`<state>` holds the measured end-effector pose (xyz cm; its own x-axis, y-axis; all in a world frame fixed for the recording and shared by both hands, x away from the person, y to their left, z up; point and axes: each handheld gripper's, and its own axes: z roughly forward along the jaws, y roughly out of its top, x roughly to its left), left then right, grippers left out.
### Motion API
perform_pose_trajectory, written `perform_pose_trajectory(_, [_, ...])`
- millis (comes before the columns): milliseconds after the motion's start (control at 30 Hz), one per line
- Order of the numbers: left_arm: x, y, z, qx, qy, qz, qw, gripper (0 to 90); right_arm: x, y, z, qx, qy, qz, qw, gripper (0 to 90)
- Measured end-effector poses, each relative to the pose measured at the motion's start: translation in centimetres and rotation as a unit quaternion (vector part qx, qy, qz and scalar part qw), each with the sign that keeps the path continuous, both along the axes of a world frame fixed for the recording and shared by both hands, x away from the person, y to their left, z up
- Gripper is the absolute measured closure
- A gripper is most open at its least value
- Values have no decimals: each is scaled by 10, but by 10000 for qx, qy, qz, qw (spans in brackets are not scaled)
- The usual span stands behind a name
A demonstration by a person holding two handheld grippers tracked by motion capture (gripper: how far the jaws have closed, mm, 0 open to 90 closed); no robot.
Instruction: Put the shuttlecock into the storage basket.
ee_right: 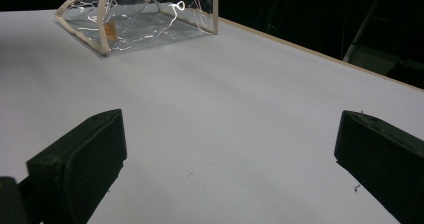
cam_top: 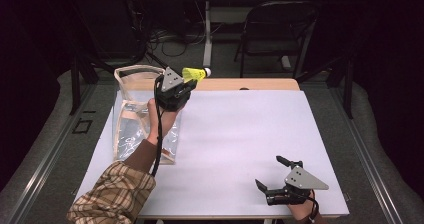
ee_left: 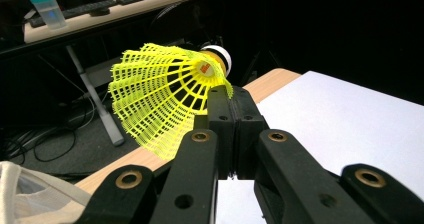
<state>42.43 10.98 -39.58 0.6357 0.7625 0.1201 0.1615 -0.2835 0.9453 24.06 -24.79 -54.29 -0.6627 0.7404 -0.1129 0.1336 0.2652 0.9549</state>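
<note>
While my left gripper (cam_top: 190,86) hangs above the table's far left corner, its jaws pinched tight on the rim of a yellow shuttlecock (ee_left: 165,91), its own view shows the mesh skirt and white-banded cork tip. Below it stands a clear plastic bag (cam_top: 131,115) with cream trim. My right gripper (cam_top: 270,174) rests near the front edge, jaws spread wide and holding nothing, over bare white table (ee_right: 225,114).

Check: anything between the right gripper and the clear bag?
Nothing: bare white table runs from the right gripper to the bag, per the right gripper view.
</note>
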Motion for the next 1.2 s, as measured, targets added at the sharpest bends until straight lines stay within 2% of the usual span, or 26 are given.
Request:
perform_pose_trajectory(933, [-1, 24, 7, -72, -86, 257, 9996, 894, 0, 0, 0, 13, 24, -4, 10000, 0])
perform_pose_trajectory(1200, [-1, 33, 10, -37, -116, 350, 9993, 894, 1, 0, -1, 2, 21, -5, 10000, 0])
